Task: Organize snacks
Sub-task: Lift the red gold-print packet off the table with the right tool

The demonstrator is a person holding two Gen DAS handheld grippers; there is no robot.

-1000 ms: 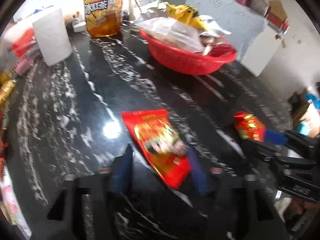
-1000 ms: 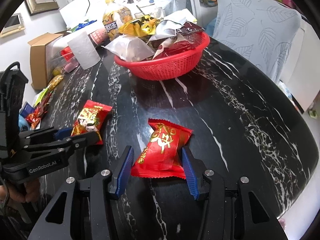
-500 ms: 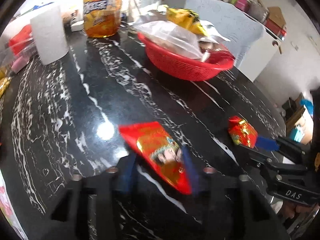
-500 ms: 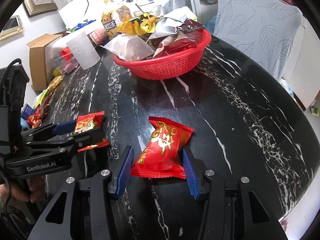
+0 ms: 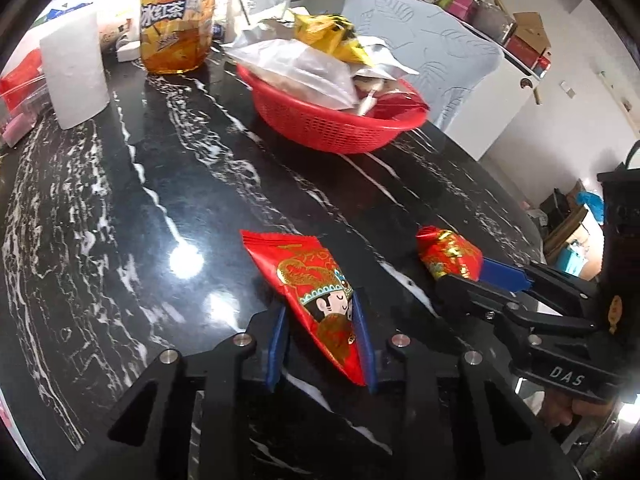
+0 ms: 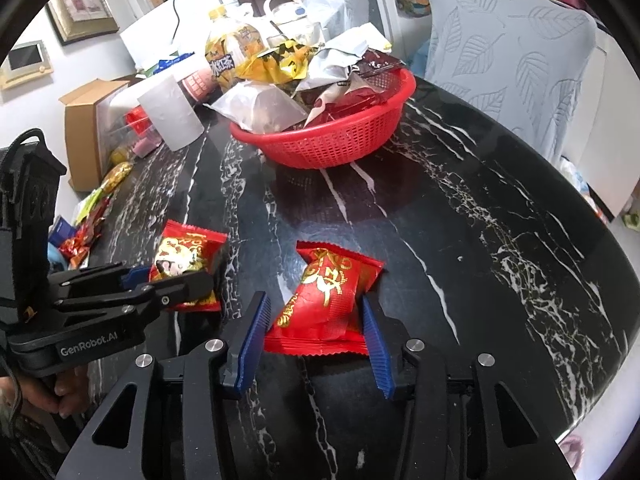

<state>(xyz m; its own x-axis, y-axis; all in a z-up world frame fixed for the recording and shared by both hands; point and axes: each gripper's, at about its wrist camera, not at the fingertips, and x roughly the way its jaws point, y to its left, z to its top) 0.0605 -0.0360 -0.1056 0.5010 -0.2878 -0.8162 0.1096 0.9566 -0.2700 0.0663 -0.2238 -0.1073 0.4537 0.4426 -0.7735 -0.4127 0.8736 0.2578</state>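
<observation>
A red snack packet with a cartoon figure (image 5: 304,268) sits pinched between the blue pads of my left gripper (image 5: 318,308), which is shut on it just above the black marble table (image 5: 120,240). The right wrist view shows this same packet (image 6: 184,248) in the left gripper (image 6: 180,276). A second red packet with gold lettering (image 6: 332,280) lies on the table between the fingers of my right gripper (image 6: 314,300). Its jaws are closing, with a thin gap still showing at the left pad (image 6: 252,328). A red basket (image 6: 340,148) piled with snack bags stands further back.
A paper roll (image 5: 76,68) and an iced-tea bottle (image 5: 176,20) stand behind the basket (image 5: 332,136). Loose snacks (image 6: 92,220) and a cardboard box (image 6: 88,120) crowd the table's left edge. A pale blue chair (image 6: 512,40) is beyond the far right rim.
My left jaws have closed from wide apart onto the cartoon packet, and its far end now tips up. The right gripper has stayed around its packet, barely narrowing.
</observation>
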